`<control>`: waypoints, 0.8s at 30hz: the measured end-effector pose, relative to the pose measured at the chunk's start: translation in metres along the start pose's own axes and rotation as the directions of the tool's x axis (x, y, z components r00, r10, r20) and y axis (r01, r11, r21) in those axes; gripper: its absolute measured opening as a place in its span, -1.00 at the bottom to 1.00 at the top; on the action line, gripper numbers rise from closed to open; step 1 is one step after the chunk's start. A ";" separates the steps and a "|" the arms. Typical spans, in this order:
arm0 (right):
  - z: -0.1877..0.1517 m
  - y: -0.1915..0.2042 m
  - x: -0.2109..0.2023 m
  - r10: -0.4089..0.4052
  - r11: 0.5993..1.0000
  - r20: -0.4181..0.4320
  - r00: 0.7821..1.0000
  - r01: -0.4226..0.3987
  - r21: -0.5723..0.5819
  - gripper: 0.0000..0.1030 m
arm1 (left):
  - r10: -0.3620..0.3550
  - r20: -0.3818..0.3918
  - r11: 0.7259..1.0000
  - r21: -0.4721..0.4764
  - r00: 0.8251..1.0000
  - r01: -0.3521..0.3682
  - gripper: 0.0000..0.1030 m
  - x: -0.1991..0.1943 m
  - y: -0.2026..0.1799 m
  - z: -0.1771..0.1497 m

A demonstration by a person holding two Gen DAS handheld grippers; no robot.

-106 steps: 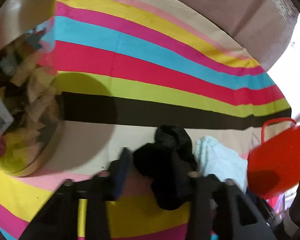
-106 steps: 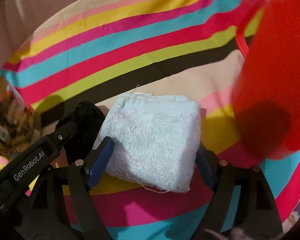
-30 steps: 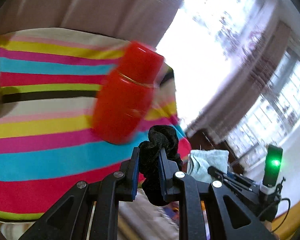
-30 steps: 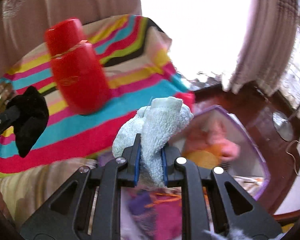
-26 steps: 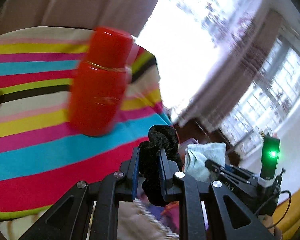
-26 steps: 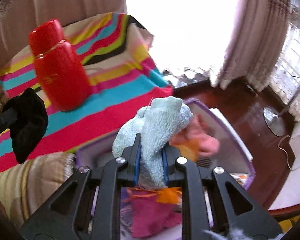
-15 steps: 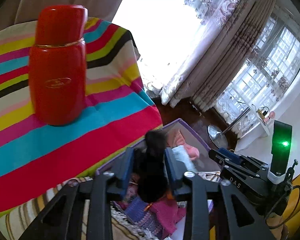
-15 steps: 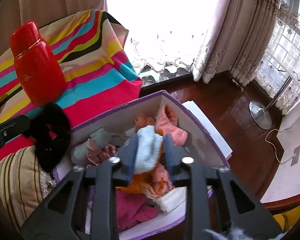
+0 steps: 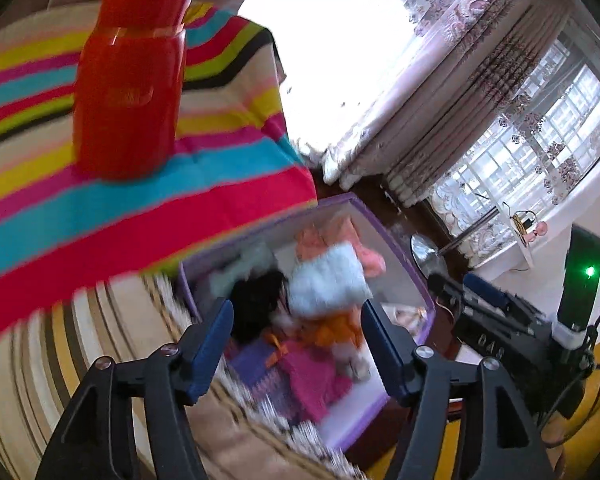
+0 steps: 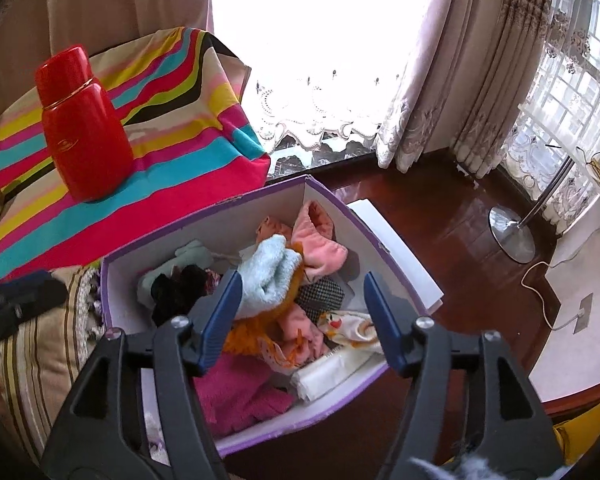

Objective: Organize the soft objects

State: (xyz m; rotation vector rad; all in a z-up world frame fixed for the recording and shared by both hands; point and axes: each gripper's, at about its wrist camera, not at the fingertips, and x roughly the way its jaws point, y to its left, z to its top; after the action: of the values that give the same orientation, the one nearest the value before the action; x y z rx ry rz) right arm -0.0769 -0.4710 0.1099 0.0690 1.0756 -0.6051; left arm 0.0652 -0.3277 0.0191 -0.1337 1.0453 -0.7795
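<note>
Both tongs — left (image 9: 296, 344), right (image 10: 300, 320) — opening, empty, over one purple box (image 10: 392, 248) holding one blue towel (image 10: 268, 276), one black scrunchie (image 10: 176, 288).

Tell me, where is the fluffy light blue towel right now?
In the right wrist view, the light blue towel lies inside the purple box, between the black scrunchie and a pink cloth.

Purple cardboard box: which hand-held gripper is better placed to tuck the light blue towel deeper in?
Right. The right hand-held gripper hangs directly over the purple cardboard box, jaws opening, the light blue fluffy towel just beyond its left finger. The left hand-held gripper sits nearer the black scrunchie.
</note>
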 end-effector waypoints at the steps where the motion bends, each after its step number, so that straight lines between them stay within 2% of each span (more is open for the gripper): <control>1: -0.003 -0.001 -0.003 -0.001 1.000 -0.002 1.000 0.001 -0.004 0.36 | 0.000 -0.019 1.000 -0.009 1.000 -0.001 0.31 -0.001 0.000 -0.009; 3: -0.010 -0.004 -0.007 0.005 1.000 -0.008 1.000 -0.005 -0.009 0.38 | 0.006 -0.030 1.000 -0.028 1.000 -0.007 0.32 -0.004 0.001 -0.019; 5: -0.019 -0.007 -0.011 0.010 1.000 -0.019 1.000 -0.010 -0.010 0.40 | 0.028 -0.040 0.998 -0.048 0.999 -0.030 0.47 -0.008 0.001 -0.030; 7: -0.027 -0.009 -0.014 0.015 1.000 -0.030 0.999 -0.015 -0.015 0.40 | 0.081 -0.042 0.995 -0.048 0.996 -0.083 0.61 -0.010 0.001 -0.041; 8: -0.032 -0.009 -0.015 0.011 1.000 -0.036 0.999 -0.012 -0.017 0.40 | 0.088 -0.045 0.995 -0.050 0.995 -0.090 0.61 -0.010 0.001 -0.044; 15: -0.058 -0.015 -0.018 -0.025 0.999 -0.062 0.998 0.022 -0.046 0.41 | 0.082 -0.043 0.994 -0.075 0.996 -0.085 0.65 -0.008 0.007 -0.050; 20: -0.060 -0.018 -0.016 -0.015 0.999 -0.063 0.998 0.012 -0.034 0.41 | 0.088 -0.050 0.994 -0.056 0.995 -0.091 0.87 -0.003 0.001 -0.050; 24: -0.058 -0.017 -0.016 -0.016 0.999 -0.059 0.998 0.013 -0.042 0.41 | 0.090 -0.058 0.995 -0.048 0.994 -0.093 0.93 0.001 0.000 -0.050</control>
State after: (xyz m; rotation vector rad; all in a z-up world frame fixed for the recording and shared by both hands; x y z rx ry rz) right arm -0.1374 -0.4582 0.0987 0.0430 1.1465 -0.5965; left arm 0.0245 -0.3155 -0.0073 -0.1067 1.1167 -0.6772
